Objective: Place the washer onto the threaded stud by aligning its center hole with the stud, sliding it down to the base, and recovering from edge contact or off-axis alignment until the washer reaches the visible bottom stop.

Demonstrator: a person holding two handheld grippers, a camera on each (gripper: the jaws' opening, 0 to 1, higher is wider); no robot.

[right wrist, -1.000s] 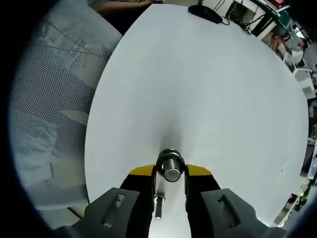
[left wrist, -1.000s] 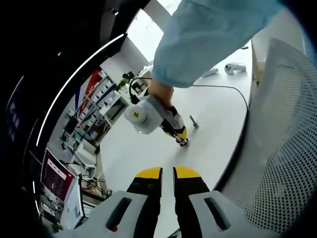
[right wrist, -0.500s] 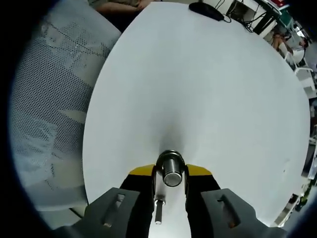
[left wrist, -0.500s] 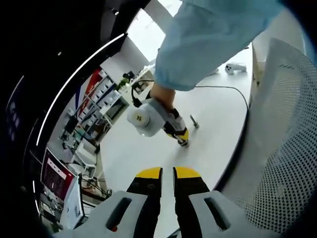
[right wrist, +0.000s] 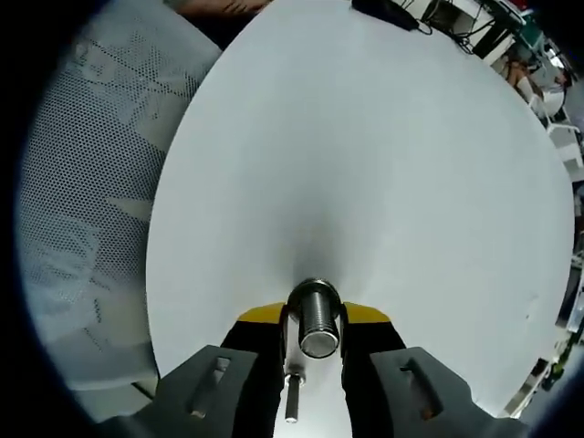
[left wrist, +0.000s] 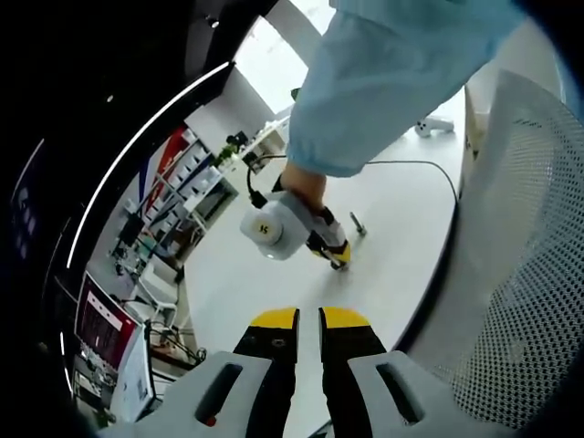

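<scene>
Right gripper [right wrist: 314, 321] closed on the threaded stud [right wrist: 317, 327], yellow-tipped jaws pinching it from both sides, threaded end pointing up toward the camera. Seen from the left gripper view as well [left wrist: 336, 259], tips down at the white table [right wrist: 392, 164] beneath a light blue sleeve [left wrist: 383, 82]. Left gripper [left wrist: 308, 319] idle and low at the table's near side, jaws nearly together with a thin slit between, nothing held. A small metal piece [left wrist: 357, 224] lying on the table just beyond the right gripper, too small to call, possibly the washer or a spare bolt. A thin metal pin [right wrist: 292, 401] visible below the stud between the right jaws. Mesh chair back [right wrist: 82, 210] beside the table edge; a cable [left wrist: 429, 169] trailing across the top. Washer not identifiable with confidence, so likely not yet on the stud. Risks from here: stud tilting or slipping in the pinch, since round threads offer little flat purchase; washer catching on the top thread if brought in off-axis; washer sliding away on the smooth tabletop during pickup with narrow jaws.
</scene>
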